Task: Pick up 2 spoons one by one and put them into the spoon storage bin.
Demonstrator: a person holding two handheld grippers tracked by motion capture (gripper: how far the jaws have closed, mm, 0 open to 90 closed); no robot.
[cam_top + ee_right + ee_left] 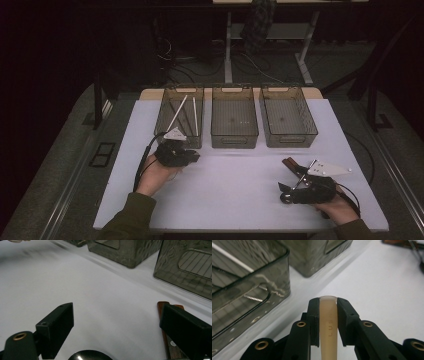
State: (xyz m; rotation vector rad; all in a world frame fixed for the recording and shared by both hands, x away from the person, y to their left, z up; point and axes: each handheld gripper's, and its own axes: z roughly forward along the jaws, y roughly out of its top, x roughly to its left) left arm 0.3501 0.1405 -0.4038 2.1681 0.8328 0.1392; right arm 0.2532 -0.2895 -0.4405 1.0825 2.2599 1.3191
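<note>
left gripper view: left gripper (328, 315) jaws clamp a beige handle (329, 325); right gripper (115, 322) jaws gape over the worktop (105, 290).

A pale beige translucent handle (328, 322), stamped with letters, stands clamped edge-on in the left gripper (328, 305).

From above our side of the white table (240, 185) we look forward and down on it, while our two gripper views sit low and close behind their jaws, both facing the middle bin (234, 117) (322, 255) (125, 251) ahead.
</note>
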